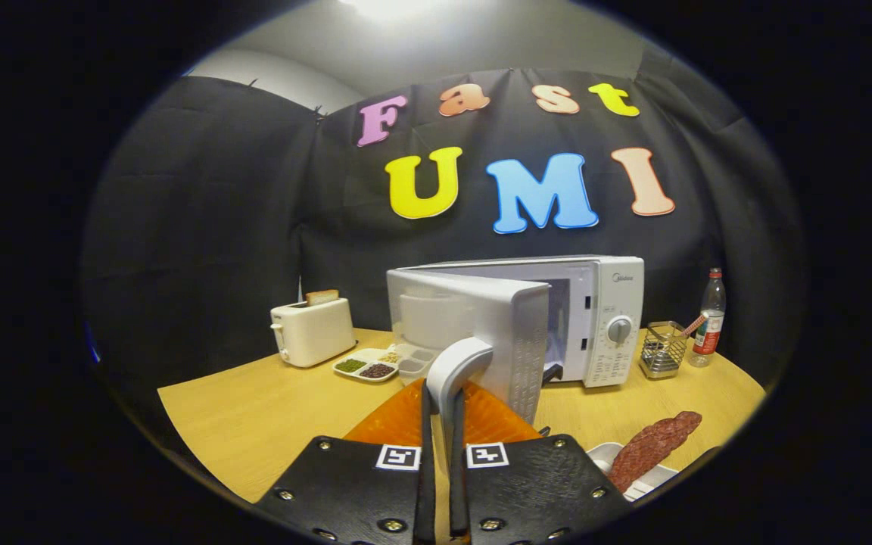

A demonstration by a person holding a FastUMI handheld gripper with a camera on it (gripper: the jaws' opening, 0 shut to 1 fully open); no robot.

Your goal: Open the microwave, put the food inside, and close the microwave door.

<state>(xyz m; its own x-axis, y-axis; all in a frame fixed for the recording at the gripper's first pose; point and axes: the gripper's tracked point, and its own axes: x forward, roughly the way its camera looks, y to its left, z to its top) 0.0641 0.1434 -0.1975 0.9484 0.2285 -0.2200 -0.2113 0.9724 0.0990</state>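
Observation:
A white microwave (606,318) stands at the back of the wooden table (269,412). Its door (481,322) is swung out towards me, and part of the cavity shows behind it. The door's curved handle (457,362) runs down between my fingers. My gripper (442,397) is shut on that handle, one finger on each side. The food, a long reddish-brown sausage (654,445), lies on a white plate (652,481) to the right of my fingers.
An orange mat (493,420) lies under the door, just ahead of my fingers. Left of the microwave stand a cream toaster (312,331) holding a slice of bread (322,297) and a divided tray (375,365) of beans. A wire basket (663,350) and a bottle (710,318) stand to its right.

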